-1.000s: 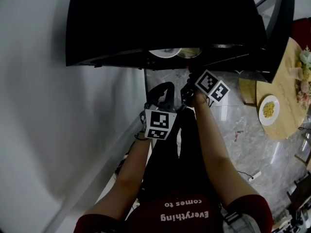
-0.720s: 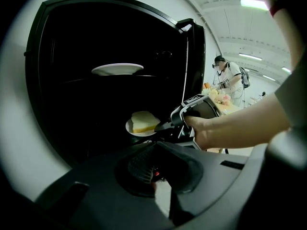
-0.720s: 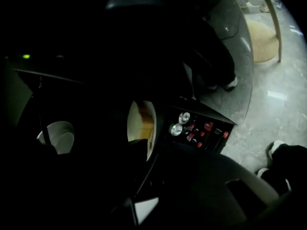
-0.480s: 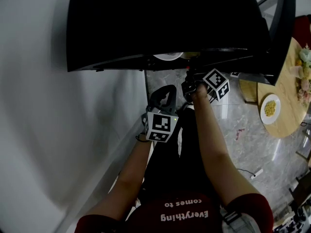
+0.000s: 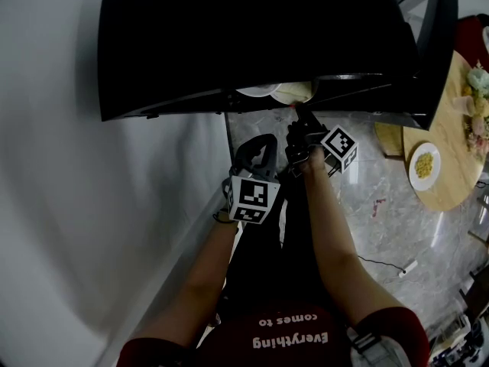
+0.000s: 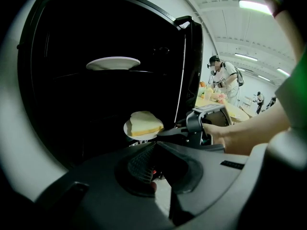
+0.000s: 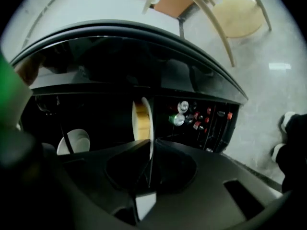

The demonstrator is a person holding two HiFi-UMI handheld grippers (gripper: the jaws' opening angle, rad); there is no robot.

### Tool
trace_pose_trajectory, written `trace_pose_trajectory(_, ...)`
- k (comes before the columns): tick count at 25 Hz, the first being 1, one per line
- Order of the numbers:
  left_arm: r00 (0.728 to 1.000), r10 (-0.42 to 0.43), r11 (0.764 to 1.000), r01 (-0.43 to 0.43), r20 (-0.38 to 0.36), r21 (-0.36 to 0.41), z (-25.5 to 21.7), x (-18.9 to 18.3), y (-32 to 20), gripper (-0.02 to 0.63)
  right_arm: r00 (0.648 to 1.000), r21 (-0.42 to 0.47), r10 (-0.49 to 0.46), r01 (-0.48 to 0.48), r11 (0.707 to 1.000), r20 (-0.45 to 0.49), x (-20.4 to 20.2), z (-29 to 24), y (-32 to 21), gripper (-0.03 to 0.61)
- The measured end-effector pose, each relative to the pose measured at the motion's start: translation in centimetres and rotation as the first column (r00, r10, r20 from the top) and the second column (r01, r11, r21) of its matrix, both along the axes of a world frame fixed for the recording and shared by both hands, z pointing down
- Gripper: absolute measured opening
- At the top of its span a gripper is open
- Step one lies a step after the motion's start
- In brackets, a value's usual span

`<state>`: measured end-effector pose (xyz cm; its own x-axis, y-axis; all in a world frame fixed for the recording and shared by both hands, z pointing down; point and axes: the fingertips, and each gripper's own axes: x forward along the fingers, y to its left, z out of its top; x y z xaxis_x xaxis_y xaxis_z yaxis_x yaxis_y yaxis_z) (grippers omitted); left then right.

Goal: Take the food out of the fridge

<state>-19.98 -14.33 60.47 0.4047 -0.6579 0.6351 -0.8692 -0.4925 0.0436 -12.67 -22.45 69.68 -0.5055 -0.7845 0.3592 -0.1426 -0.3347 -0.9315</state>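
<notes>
right tongs (image 7: 150, 142) just closed on the rim of the plate (image 7: 150, 114) at the mouth of the fridge (image 5: 252, 37). left tongs (image 6: 154, 145) shut, empty. Keep it level and withdraw slowly, since the bread (image 7: 139, 121) looks loose.

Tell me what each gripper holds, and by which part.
The right gripper has just been closing its jaws and now pinches the rim of the plate carrying bread. The left gripper holds nothing.

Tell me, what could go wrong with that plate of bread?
The right gripper has just been closing its fingers on only the thin rim of the plate, so the plate might tip and the bread could slide off. Coming out, it might also bump the open fridge door.
</notes>
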Motion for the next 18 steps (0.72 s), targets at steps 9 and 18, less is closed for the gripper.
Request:
trace_pose_trajectory(9,1.0,0.013,1.0,-0.013,-0.002,-0.007,0.2,0.2,0.5,0.003,0.992,0.053,-0.104,0.101,0.994,0.065,-1.9,0.2,-1.1,0.103)
trace_pose_trajectory(18,1.0,0.022,1.0,-0.022,0.011,-0.022,0.9,-0.4,1.5,0.003,0.984,0.145,-0.078,0.055,0.988,0.158,-1.9,0.1,-1.2,0.021)
